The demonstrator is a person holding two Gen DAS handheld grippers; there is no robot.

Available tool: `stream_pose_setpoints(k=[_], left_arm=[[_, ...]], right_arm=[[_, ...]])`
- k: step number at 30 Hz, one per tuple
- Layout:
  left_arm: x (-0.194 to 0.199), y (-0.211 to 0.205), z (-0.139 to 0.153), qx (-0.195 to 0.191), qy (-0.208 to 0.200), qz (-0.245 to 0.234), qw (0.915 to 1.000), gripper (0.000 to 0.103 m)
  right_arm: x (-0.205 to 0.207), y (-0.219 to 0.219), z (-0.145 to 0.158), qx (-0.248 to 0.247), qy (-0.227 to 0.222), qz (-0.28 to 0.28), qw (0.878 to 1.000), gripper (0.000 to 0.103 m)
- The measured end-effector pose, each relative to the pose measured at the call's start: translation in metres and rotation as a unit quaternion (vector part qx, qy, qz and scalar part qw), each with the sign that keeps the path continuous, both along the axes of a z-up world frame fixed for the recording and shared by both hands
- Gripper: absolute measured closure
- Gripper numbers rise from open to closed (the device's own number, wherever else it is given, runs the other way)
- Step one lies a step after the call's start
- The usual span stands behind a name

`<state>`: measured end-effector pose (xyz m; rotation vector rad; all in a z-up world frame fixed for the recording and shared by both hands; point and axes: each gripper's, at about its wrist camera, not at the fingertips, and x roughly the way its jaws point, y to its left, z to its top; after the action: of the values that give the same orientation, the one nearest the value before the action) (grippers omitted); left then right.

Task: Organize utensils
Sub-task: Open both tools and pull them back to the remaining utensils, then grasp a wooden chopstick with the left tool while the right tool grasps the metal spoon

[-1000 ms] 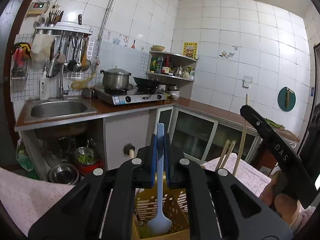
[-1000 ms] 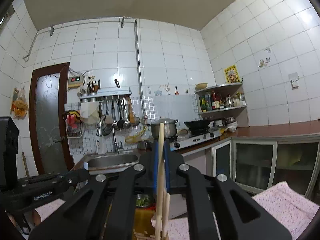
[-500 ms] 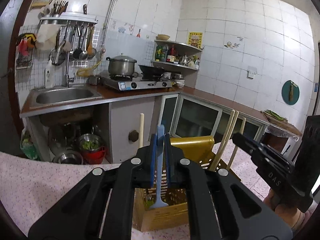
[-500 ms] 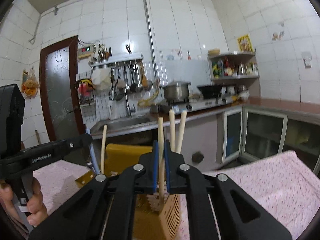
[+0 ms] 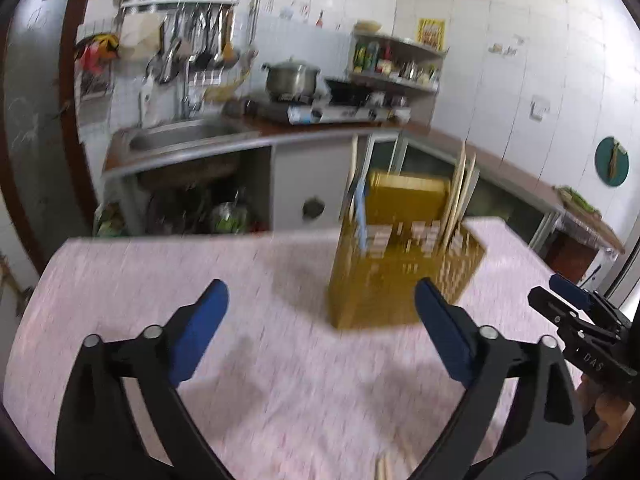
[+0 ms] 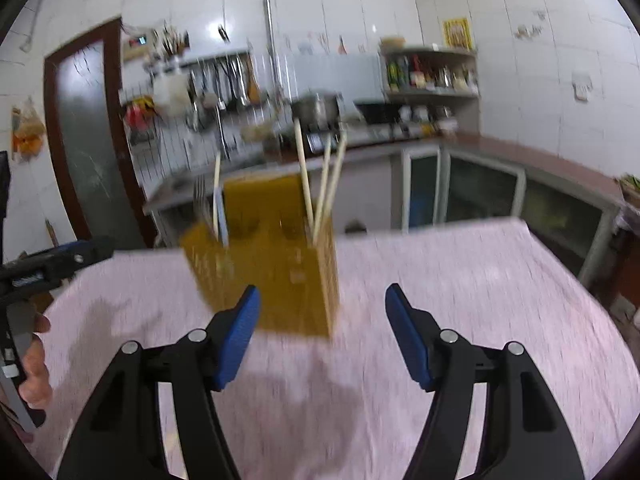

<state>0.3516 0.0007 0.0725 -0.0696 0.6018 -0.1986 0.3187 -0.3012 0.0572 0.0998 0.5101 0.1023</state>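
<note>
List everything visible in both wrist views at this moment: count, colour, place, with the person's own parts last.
Utensil holder: one, yellow, standing on the table.
Chopsticks: three, pale wood, upright in the holder's right compartment in the right wrist view.
Spoon: one, light blue, upright in the holder's left side.
Fork: one, metal, beside the spoon; blurred.
Tablecloth: one, pink speckled, covering the table.
Pot: one, steel, on the stove.
Sink: one, steel, in the counter.
Shelf: one, with bottles, in the wall corner.
Left gripper: black with blue pads, jaws just opened, empty.
Right gripper: same, jaws just opened, empty.
Hand: one, at the left edge of the right wrist view.
</note>
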Motion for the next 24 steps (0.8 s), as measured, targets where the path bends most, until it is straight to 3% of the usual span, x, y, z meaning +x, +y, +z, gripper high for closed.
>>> stream_pose_setpoints(k=[8, 13, 18, 24], left_arm=[[-0.054, 0.005, -0.053, -0.002, 0.082, -0.03, 0.9961, 0.009], [-0.071, 0.0, -0.087, -0.002, 0.123, -0.045, 0.9913, 0.009], [-0.082, -0.005, -0.103, 0.001, 0.139, -0.054, 0.9888, 0.011], [-0.093, -0.017, -0.117, 0.021, 0.152, -0.079, 0.985, 0.04]], right_arm=[[-0.048, 0.005, -0.047, -0.003, 0.082, -0.017, 0.996, 0.04], [-0.063, -0.001, -0.068, -0.006, 0.103, -0.039, 0.994, 0.04], [-0.072, -0.005, -0.082, 0.008, 0.117, -0.045, 0.992, 0.04], [-0.073, 0.002, -0.081, 0.001, 0.116, -0.041, 0.992, 0.04]])
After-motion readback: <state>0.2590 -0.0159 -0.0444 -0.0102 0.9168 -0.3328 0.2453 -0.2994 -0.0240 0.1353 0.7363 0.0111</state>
